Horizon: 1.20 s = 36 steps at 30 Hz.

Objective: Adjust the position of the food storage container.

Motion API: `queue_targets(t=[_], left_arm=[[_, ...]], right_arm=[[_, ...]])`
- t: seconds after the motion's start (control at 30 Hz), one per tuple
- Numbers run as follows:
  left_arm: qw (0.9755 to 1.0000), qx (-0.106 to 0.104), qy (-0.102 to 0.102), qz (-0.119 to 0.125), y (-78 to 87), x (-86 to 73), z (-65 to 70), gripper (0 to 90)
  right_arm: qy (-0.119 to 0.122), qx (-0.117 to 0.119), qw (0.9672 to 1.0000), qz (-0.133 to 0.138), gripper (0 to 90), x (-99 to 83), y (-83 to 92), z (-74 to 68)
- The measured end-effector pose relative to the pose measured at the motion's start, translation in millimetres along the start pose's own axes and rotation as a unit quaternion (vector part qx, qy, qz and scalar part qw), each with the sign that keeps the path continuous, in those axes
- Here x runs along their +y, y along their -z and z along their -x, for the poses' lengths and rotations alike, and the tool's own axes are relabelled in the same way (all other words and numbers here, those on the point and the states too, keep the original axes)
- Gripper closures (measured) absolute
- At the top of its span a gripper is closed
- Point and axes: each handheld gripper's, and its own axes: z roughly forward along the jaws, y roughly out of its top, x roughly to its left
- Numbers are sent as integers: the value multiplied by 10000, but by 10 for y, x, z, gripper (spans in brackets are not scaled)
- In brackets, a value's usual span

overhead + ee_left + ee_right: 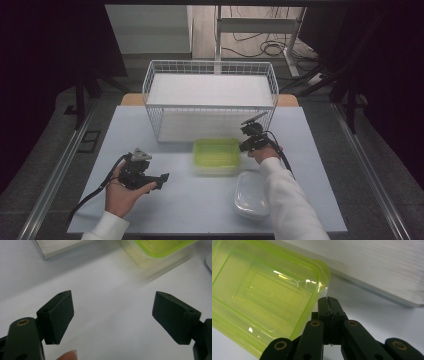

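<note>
A clear food box with a yellow-green lid (216, 154) (160, 250) (262, 297) sits mid-table in front of the wire basket, and its outline is blurred. My right gripper (245, 146) (328, 302) is shut, with its tips right at the lid's right rim. I cannot tell whether the jaws pinch that rim or only touch it. My left gripper (162, 180) (112, 317) rests low at the front left, held in a hand. It is open wide with only bare table between its pads, and it points toward the box.
A white wire basket (210, 95) with a white board (57, 246) (382, 267) in it stands at the back of the pale table (190, 205). A white lidded container (251, 195) (209, 261) lies at the front right, beside the right sleeve.
</note>
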Motion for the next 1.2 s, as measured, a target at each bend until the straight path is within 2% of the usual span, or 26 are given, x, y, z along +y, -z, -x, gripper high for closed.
queue_targets(t=[0.27, 0.47, 0.53, 0.67, 0.73, 0.77, 0.8, 0.87, 0.9, 0.93, 1.03, 1.2], left_arm=[[10000, -12, 1, -42, -22, -1, 6, 173], [10000, 19, 63, -24, -25, -7, -10, 170], [9999, -15, 133, 11, -16, -4, -15, 168], [9989, -229, 379, 123, 32, 21, -31, 173], [9983, -244, 488, 188, 53, 34, -41, 176], [9983, -244, 488, 188, 53, 34, -41, 177], [9976, -255, 591, 250, 73, 46, -50, 179], [9972, -254, 642, 277, 82, 49, -52, 193], [9965, -263, 725, 329, 93, 55, -51, 193], [9954, -275, 812, 419, 112, 72, -53, 203], [9956, -219, 802, 434, 124, 97, -53, 205], [9957, -331, 723, 465, 134, 188, -21, 209]], right_arm=[[259, 135, 9996, -31, 887, 35, -36, -173], [288, 184, 9994, -24, 886, 38, -31, -187], [305, 187, 9994, 26, 886, 27, -13, -171], [257, 210, 9992, 200, 876, -21, 94, -136], [270, 274, 9988, 304, 805, -47, 139, -123], [270, 274, 9988, 304, 805, -47, 139, -123], [328, 399, 9976, 451, 622, -71, 182, -126], [278, 484, 9969, 551, 505, -89, 232, -137], [278, 484, 9969, 551, 505, -89, 232, -137], [336, 501, 9960, 666, 394, -106, 274, -143], [370, 494, 9955, 722, 354, -119, 304, -149], [406, 780, 9923, 876, 327, -172, 378, -108]])
